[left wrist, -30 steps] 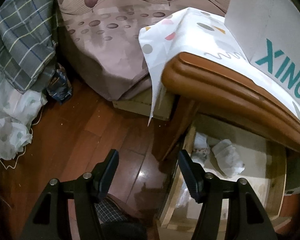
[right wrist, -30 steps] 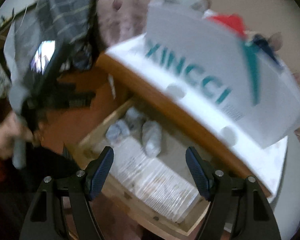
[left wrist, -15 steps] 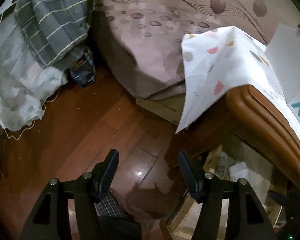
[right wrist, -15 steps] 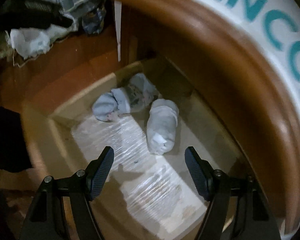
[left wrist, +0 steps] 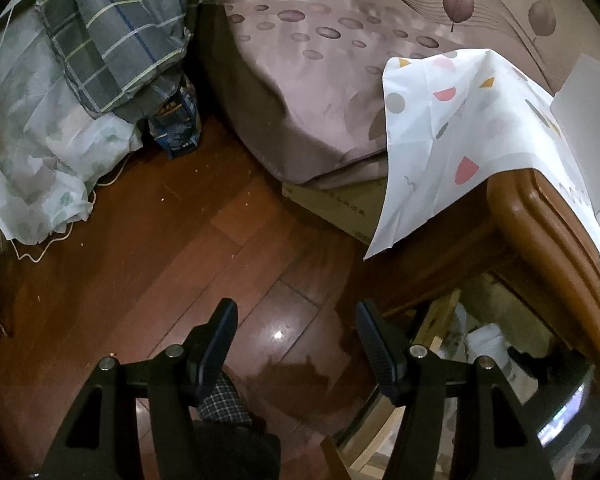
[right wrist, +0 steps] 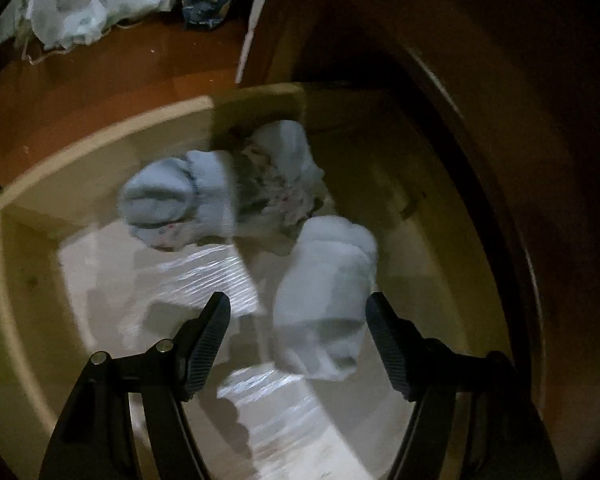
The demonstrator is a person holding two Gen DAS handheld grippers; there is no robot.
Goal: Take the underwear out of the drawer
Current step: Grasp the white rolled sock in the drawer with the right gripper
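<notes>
Right claw [right wrist: 298, 312] open over underwear [right wrist: 324, 300]; drawer [right wrist: 100, 128] open

The right hand-held gripper [right wrist: 298, 334] is pointing down into an open wooden drawer [right wrist: 24, 280]. Its two black fingers [right wrist: 208, 340] are standing apart, and nothing is being squeezed by them. A rolled-up light blue piece of underwear [right wrist: 324, 300] is lying on the drawer bottom, showing between the fingers, nearer the right one. Another blue roll [right wrist: 172, 200] is sitting farther back, touching a flowery bundle [right wrist: 276, 184] beside it. A shiny white liner [right wrist: 204, 276] is covering the drawer bottom. The brown floor [right wrist: 100, 76] is showing past the drawer, with white cloth [right wrist: 80, 4] lying on it. The picture is looking a bit blurry.
</notes>
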